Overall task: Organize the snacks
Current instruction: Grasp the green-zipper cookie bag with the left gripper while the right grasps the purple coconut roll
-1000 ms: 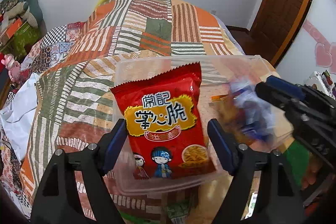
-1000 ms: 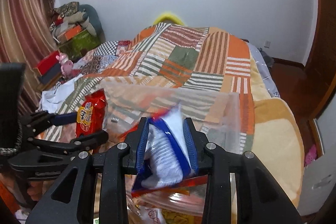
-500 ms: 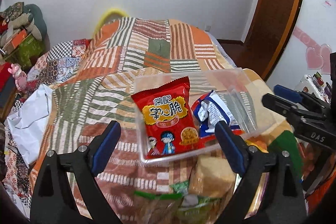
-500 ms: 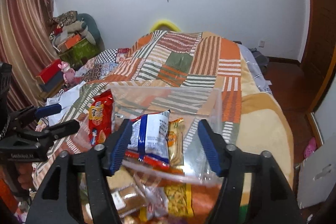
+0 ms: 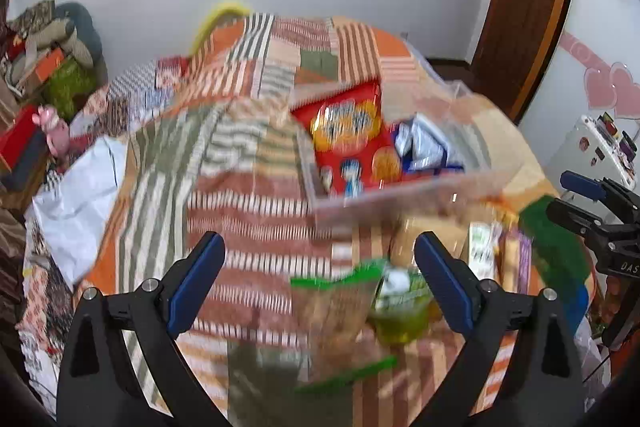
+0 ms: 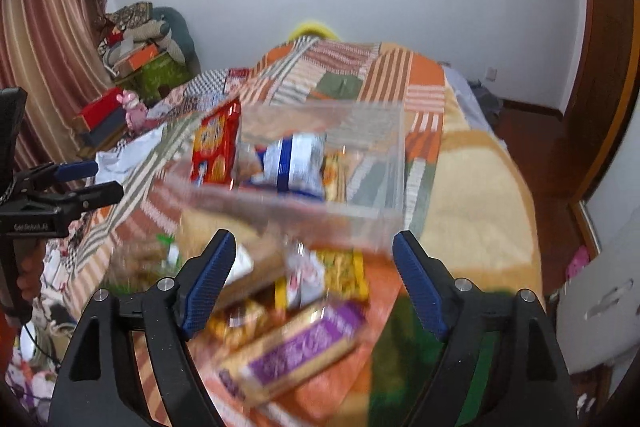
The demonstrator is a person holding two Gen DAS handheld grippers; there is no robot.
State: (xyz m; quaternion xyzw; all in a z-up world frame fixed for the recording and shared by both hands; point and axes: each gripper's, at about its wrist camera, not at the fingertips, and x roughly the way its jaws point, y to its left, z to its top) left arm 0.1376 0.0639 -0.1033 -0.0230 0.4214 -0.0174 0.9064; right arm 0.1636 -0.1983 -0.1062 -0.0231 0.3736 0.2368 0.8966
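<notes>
A: What does your left wrist camera show?

B: Your left gripper (image 5: 318, 277) has just been opening; its jaws stand wide and released, nothing pressed between them. Beyond them a clear plastic bin (image 5: 400, 199) sits on the patchwork bed (image 5: 240, 187), holding a red snack bag (image 5: 352, 143) and a blue-and-white packet (image 5: 424, 147). A blurred green-topped bag (image 5: 336, 311) lies on the bed below the jaws.

A: And your right wrist camera?

B: Your right gripper (image 6: 314, 283) has also just been opening, jaws spread and empty. The bin (image 6: 360, 215) lies ahead with both packs inside. Loose snacks lie in front of the bin, among them a purple-labelled pack (image 6: 296, 347).
</notes>
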